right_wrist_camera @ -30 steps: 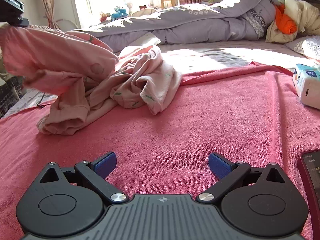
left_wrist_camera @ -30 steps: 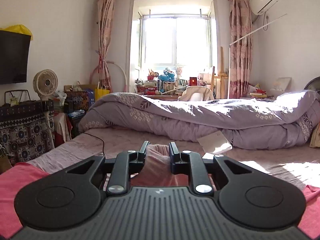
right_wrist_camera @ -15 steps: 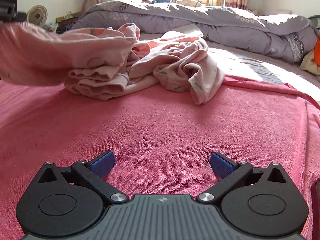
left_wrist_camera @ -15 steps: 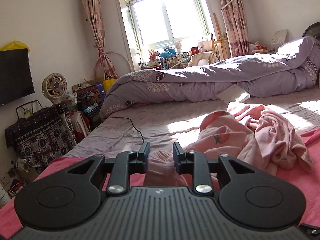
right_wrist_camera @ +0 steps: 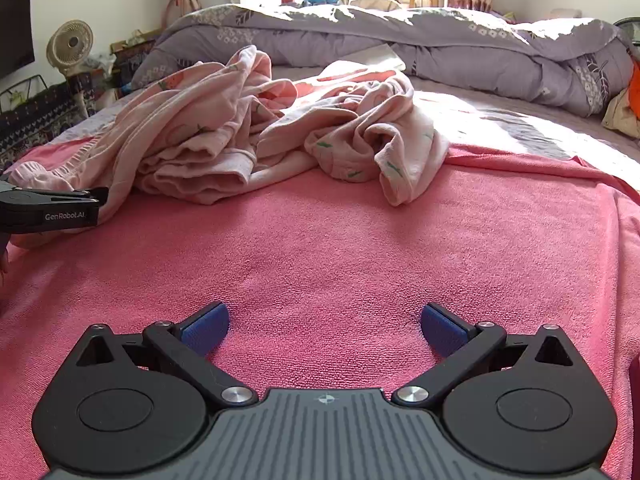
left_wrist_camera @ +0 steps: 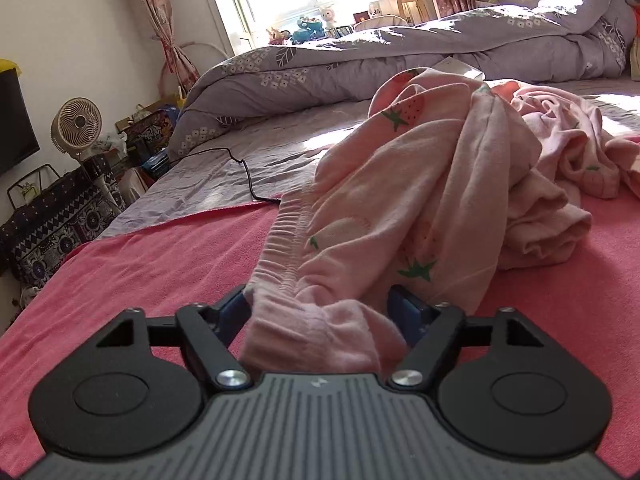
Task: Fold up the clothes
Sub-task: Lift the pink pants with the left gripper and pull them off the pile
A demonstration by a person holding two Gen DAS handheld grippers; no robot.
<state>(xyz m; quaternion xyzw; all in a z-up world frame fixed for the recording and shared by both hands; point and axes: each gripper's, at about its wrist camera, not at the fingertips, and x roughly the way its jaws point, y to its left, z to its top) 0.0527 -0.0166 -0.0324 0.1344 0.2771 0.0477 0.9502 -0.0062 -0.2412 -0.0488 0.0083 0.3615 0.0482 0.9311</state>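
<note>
A pink towel point(right_wrist_camera: 360, 240) covers the near part of the bed in front of me, with the grey-purple sheet point(left_wrist_camera: 240, 168) showing beyond its far edge. Across the back lies a rolled lilac quilt point(right_wrist_camera: 440, 40) printed with small flowers and leaves. On the towel sit my clothes: pale pink trousers point(left_wrist_camera: 400, 200) with a strawberry print, stretched from the heap toward my left side, and a crumpled pink top point(right_wrist_camera: 380, 132) beside them, both touching in one pile.

My left gripper point(left_wrist_camera: 320, 308) is low over the towel with the gathered elastic waistband point(left_wrist_camera: 288, 240) of the trousers bunched between its blue pads point(left_wrist_camera: 402, 312). Its jaws are opening, and the cloth still fills the gap and touches both pads. Seen from my right side, its black flank carries white lettering that reads "GenRobot.AI" point(right_wrist_camera: 64, 216).

My right gripper point(right_wrist_camera: 324, 324) rests spread wide over bare towel, nothing between its pads, well short of the pile.

A thin black cable point(left_wrist_camera: 244, 172) snakes over the sheet to the towel's edge. Beside the bed stands a small round fan point(left_wrist_camera: 76, 124).
</note>
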